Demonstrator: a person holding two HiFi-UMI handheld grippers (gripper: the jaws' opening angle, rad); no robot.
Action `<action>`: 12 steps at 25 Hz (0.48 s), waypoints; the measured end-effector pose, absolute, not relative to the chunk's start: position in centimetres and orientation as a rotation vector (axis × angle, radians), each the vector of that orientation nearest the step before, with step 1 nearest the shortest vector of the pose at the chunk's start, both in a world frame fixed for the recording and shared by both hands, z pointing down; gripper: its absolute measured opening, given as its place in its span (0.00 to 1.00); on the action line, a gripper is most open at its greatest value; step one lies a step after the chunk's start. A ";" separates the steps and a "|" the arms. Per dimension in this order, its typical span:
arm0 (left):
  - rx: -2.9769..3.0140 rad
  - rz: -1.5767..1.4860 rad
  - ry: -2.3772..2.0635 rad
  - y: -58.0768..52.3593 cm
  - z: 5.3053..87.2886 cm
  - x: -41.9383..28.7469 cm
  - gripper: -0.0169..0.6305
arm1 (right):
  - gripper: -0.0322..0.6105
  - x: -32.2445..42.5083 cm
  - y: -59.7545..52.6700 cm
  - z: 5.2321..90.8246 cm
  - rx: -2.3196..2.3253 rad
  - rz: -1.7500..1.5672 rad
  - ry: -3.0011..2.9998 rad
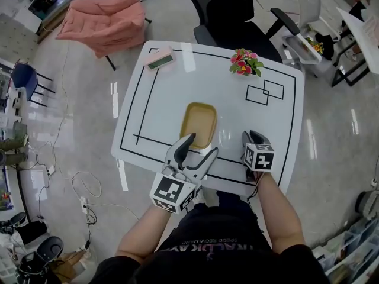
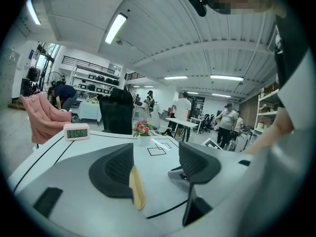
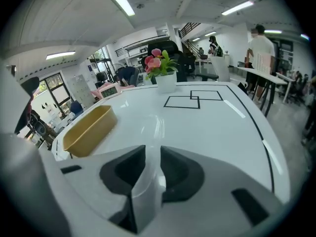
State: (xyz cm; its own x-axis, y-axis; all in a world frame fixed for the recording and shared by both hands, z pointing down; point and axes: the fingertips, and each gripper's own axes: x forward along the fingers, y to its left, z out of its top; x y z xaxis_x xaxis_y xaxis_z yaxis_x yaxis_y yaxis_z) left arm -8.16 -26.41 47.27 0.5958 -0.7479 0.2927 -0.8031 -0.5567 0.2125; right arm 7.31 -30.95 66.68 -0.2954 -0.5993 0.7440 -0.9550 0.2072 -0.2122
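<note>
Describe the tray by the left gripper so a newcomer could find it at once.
On the white table marked with black tape lines, look near the front edge. The tray lies at the left gripper's fingertips: the only mustard-yellow, oblong, open dish there.

Table (image 1: 172, 99), tray (image 1: 200, 123) on it at centre. Dial centred on the tray, 12 o'clock pointing away from the person. Clock (image 1: 160, 58) at 11, near the far left corner. Flower pot (image 1: 246, 63) at 1, by the far edge. Taped squares (image 1: 265, 92) at 2, just before the flower pot. Left gripper (image 1: 201, 145) at 6, at the tray's near end, tray rim beside its left jaw. Right gripper (image 1: 256, 141) at 4, over the table, apart from the tray. Off the table: office chair (image 1: 237, 10) at 12, behind the far edge; armchair (image 1: 106, 22) at 11, beyond the clock.
</note>
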 end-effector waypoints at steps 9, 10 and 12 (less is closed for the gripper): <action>2.513 0.246 -1.259 -26.2 47.2 -8.7 0.46 | 0.16 7.5 -31.0 66.8 1.470 0.882 -1.961; 2.513 0.247 -1.259 -26.1 47.1 -8.7 0.46 | 0.15 7.5 -31.0 66.7 1.474 0.885 -1.962; 2.514 0.247 -1.262 -25.9 47.1 -8.9 0.46 | 0.15 7.4 -30.9 66.7 1.484 0.895 -1.965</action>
